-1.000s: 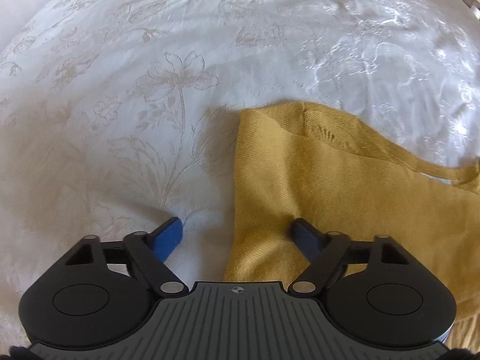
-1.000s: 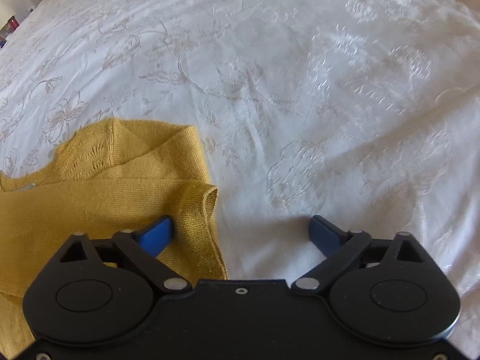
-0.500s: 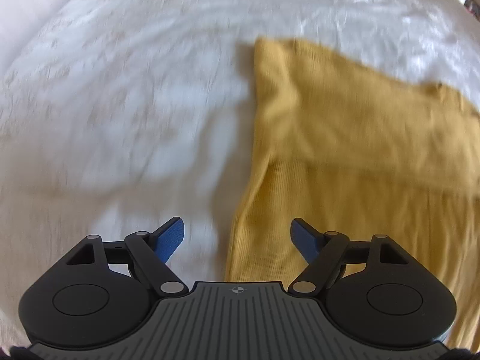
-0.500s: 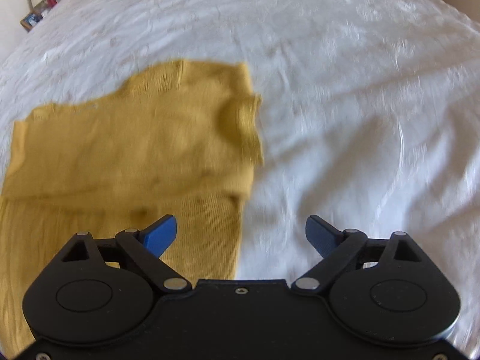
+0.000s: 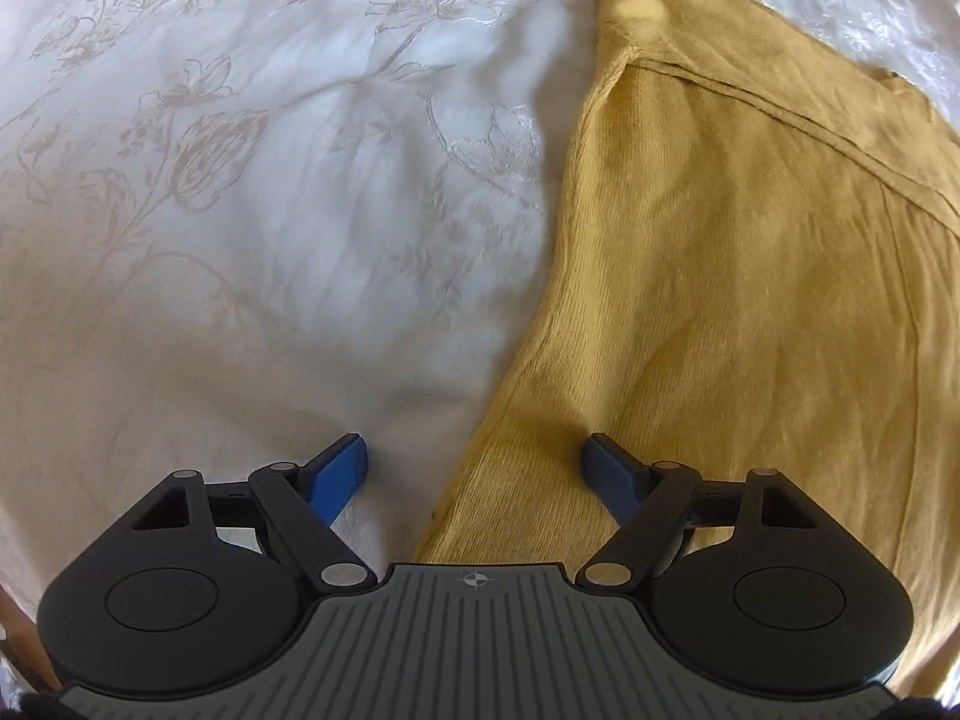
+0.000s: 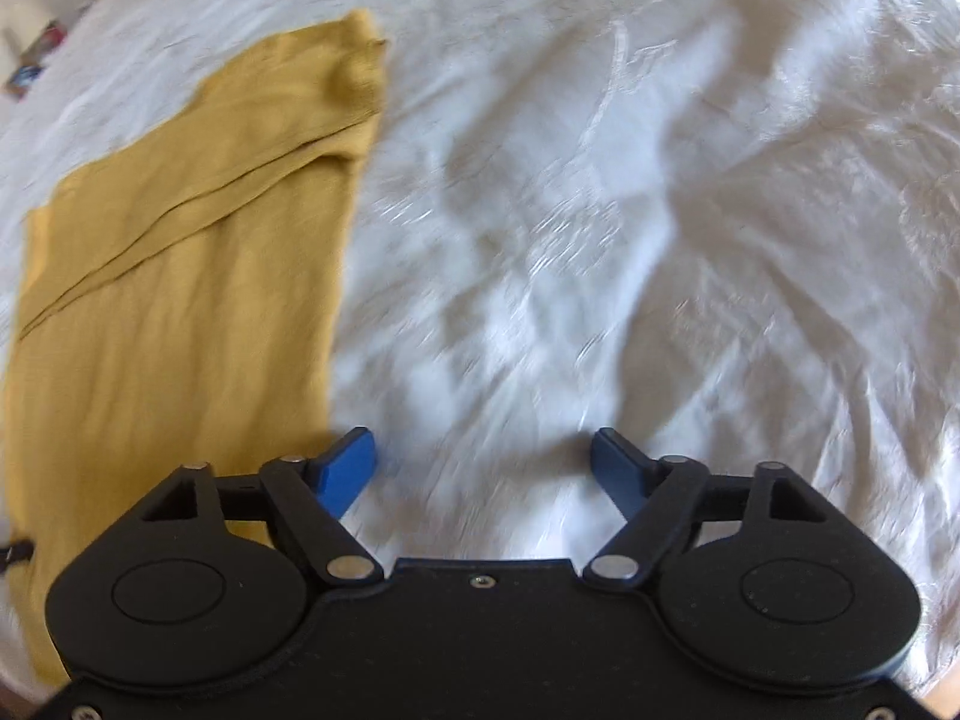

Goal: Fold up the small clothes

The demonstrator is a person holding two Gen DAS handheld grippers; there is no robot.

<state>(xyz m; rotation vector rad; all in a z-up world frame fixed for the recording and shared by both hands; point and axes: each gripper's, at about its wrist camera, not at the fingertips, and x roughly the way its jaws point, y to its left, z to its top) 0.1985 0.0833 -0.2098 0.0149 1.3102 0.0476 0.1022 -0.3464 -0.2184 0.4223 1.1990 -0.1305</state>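
Note:
A mustard-yellow knit garment (image 5: 750,252) lies flat on the white embroidered bedspread (image 5: 270,210), with its top part folded down over the body. My left gripper (image 5: 474,462) is open and empty, straddling the garment's left edge near its lower end. In the right wrist view the garment (image 6: 180,276) fills the left side. My right gripper (image 6: 483,462) is open and empty over bare bedspread (image 6: 660,240), its left finger just beside the garment's right edge.
The bedspread is wrinkled to the right of the garment. Small objects (image 6: 30,66) sit beyond the bed at the far left of the right wrist view. The bed's near edge shows at the lower left (image 5: 9,630).
Both grippers have drawn back from the garment's top fold toward its lower end, so more of the garment now shows. Both stayed open.

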